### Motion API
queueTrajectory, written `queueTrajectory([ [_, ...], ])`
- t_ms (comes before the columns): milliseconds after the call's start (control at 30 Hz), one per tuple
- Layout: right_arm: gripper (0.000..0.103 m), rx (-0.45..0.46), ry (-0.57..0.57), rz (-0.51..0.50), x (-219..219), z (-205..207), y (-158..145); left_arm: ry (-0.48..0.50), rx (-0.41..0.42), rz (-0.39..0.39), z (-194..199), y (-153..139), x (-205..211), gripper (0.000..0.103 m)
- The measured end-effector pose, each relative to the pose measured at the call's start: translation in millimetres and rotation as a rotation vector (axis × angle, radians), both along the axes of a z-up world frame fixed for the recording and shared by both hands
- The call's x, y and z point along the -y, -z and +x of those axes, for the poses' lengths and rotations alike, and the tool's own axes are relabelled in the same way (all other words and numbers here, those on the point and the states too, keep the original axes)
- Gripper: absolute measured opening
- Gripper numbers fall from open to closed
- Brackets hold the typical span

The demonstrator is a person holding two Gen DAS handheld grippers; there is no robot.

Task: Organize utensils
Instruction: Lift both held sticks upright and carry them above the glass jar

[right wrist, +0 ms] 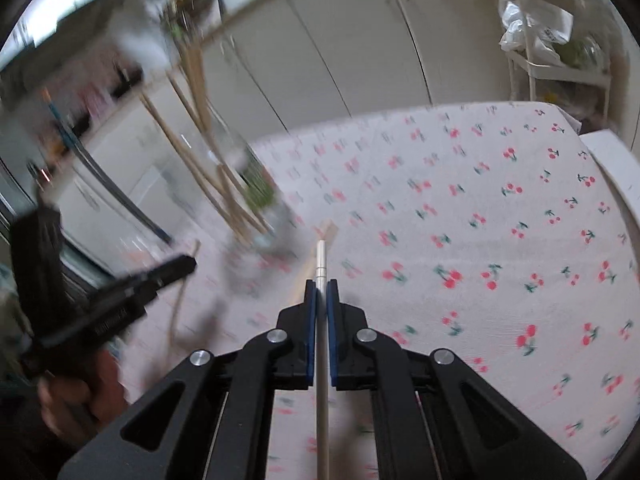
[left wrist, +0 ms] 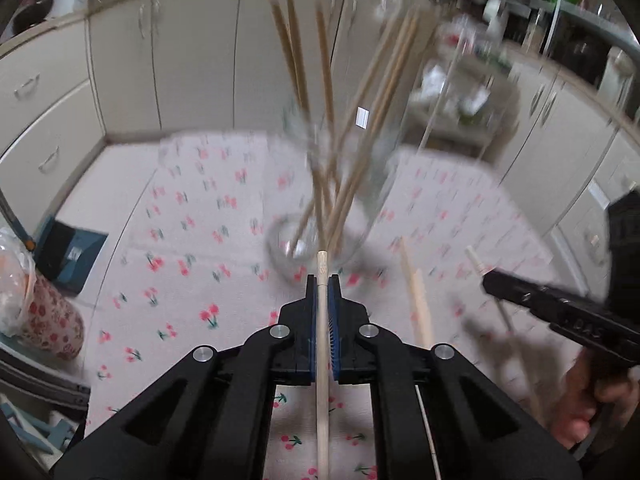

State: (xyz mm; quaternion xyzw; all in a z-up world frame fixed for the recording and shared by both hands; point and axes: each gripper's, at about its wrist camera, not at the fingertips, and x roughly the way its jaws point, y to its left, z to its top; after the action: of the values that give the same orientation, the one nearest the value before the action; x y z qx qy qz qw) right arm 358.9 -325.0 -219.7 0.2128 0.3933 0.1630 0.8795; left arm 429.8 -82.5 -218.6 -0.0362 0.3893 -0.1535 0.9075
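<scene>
A clear glass jar point(left wrist: 320, 216) holding several wooden chopsticks point(left wrist: 360, 132) stands on the cherry-print tablecloth point(left wrist: 192, 240). My left gripper point(left wrist: 322, 280) is shut on a pale wooden chopstick point(left wrist: 322, 344), its tip just short of the jar's base. My right gripper point(right wrist: 321, 284) is shut on a chopstick with a metal tip point(right wrist: 321, 264). The jar point(right wrist: 256, 216) is blurred to its left. The right gripper shows at the right of the left wrist view point(left wrist: 492, 280), and the left gripper at the left of the right wrist view point(right wrist: 188, 264).
Loose wooden chopsticks point(left wrist: 418, 300) lie on the cloth right of the jar, also in the right wrist view point(right wrist: 326, 232). Cream cabinets point(left wrist: 192, 60) run behind the table. A red-patterned cup with a bag point(left wrist: 44, 312) and a dark box point(left wrist: 76, 256) sit at left. A white shelf rack point(right wrist: 552, 40) stands far right.
</scene>
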Motion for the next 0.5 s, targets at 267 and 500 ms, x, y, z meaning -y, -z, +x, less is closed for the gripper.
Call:
queueTrajectory([
  [267, 0.006, 0.200, 0.138, 0.156, 3.6, -18.3, -40.4, -0.033, 0.276, -0.151, -14.1, -79.7, -24.3, 0.005],
  [500, 0.006, 0.308, 0.207, 0.155, 6.5, -22.3, -71.0, -0.093, 0.462, -0.264, 6.6, -134.2, -32.6, 0.005],
])
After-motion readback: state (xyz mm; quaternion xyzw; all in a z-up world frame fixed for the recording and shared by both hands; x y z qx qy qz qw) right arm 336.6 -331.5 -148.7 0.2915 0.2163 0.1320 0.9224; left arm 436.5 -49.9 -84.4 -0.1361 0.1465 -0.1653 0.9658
